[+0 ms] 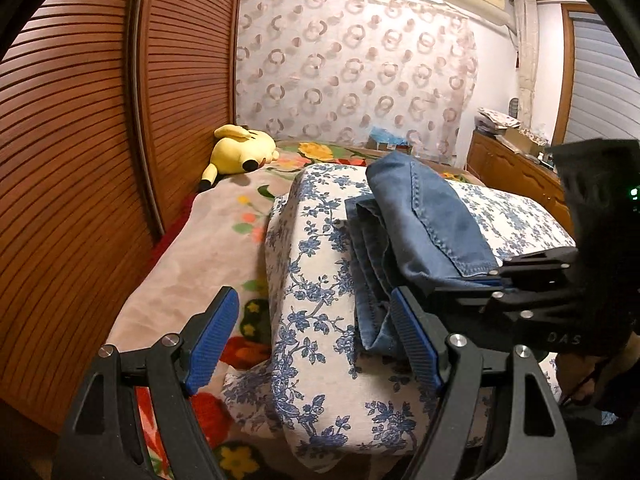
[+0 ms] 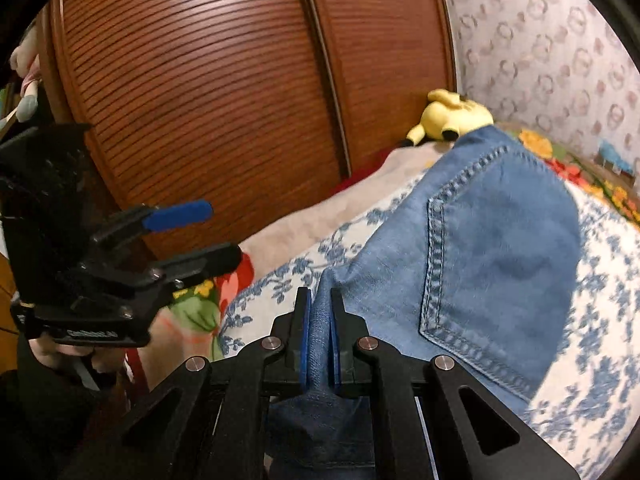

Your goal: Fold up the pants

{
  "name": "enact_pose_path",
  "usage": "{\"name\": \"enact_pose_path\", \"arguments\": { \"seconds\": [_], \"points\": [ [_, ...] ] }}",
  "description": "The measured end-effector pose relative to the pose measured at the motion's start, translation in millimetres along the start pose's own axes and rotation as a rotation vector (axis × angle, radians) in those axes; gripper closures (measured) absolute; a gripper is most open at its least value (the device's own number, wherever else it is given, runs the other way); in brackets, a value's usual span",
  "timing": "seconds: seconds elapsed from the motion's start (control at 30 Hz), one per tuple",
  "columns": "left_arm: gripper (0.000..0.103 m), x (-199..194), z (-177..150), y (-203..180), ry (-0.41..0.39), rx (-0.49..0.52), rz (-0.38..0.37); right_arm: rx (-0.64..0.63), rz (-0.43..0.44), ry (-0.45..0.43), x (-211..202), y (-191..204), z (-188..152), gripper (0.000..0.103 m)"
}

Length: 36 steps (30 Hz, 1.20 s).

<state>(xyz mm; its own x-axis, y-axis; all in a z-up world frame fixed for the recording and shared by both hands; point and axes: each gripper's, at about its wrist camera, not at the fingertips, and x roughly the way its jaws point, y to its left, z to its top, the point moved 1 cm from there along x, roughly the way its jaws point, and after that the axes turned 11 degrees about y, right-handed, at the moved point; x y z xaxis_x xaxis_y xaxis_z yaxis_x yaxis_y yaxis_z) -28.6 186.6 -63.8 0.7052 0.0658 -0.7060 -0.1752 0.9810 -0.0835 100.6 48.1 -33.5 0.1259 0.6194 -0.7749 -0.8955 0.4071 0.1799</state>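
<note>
Left wrist view: the left gripper (image 1: 312, 340) stands spread wide, nothing between its blue pads (image 1: 212, 336); the right-hand pad sits just in front of the stacked denim edges, contact not certain. The pants (image 1: 424, 224), blue denim, lie folded into several layers on top of a folded blue-and-white floral quilt (image 1: 316, 272) on the bed (image 1: 208, 248). The top layer is lifted at its near corner, where the right gripper (image 1: 496, 276) comes in from the right and pinches the hem. A yellow plush toy (image 1: 240, 152) lies far back against the slatted wooden wardrobe (image 1: 80, 160); the bed's flowered blanket between quilt and wardrobe is open. A wooden dresser (image 1: 512, 172) stands at the far right. Right wrist view: the right gripper (image 2: 320, 336) is pressed together on a fold of the pants (image 2: 480, 256), denim bunched between the pads and trailing back under the gripper. The back pocket with its double stitching faces up, the cloth draped over the floral quilt (image 2: 600, 312). The left gripper (image 2: 208, 232) hovers to the left, spread, off the quilt's edge and above the blanket, apart from the pants. The wardrobe (image 2: 200, 100) runs close behind; the plush toy (image 2: 452, 116) lies beyond the denim.
</note>
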Motion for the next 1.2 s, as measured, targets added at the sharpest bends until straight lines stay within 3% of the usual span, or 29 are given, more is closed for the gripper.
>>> {"name": "enact_pose_path", "arguments": {
  "seconds": [0.13, 0.2, 0.3, 0.47, 0.7, 0.9, 0.97, 1.03, 1.2],
  "points": [
    [0.024, 0.1, 2.1, 1.4, -0.003, -0.003, 0.006, 0.024, 0.02, -0.009, -7.1, -11.9, 7.3, 0.085],
    [0.024, -0.3, 3.7, 1.5, -0.007, -0.004, 0.006, 0.012, 0.003, -0.026, -16.1, -12.7, 10.5, 0.07],
    [0.024, -1.4, 7.1, -1.5, -0.012, 0.0, 0.0, -0.002, -0.027, -0.068, -34.5, -9.6, 13.5, 0.061],
    [0.024, -2.9, 13.2, -13.0, -0.018, 0.012, -0.042, 0.017, -0.114, -0.115, -56.3, -28.1, 13.0, 0.054],
    [0.024, 14.0, 22.4, -41.6, 0.017, 0.041, -0.131, 0.1, -0.259, -0.085, -46.6, -82.7, 7.9, 0.05],
    [0.024, 48.8, 18.5, -58.1, 0.107, 0.064, -0.156, 0.161, -0.245, -0.041, -16.9, -111.9, 31.6, 0.047],
    [0.028, 58.4, 16.0, -59.4, 0.134, 0.065, -0.159, 0.177, -0.234, -0.022, -6.9, -119.9, 38.4, 0.044],
    [0.044, 66.6, 13.0, -59.1, 0.158, 0.058, -0.17, 0.189, -0.214, -0.011, 2.8, -131.9, 46.6, 0.042],
    [0.069, 78.2, 7.4, -55.4, 0.195, 0.032, -0.188, 0.22, -0.116, 0.029, 27.3, -151.3, 62.1, 0.036]
  ]
}}
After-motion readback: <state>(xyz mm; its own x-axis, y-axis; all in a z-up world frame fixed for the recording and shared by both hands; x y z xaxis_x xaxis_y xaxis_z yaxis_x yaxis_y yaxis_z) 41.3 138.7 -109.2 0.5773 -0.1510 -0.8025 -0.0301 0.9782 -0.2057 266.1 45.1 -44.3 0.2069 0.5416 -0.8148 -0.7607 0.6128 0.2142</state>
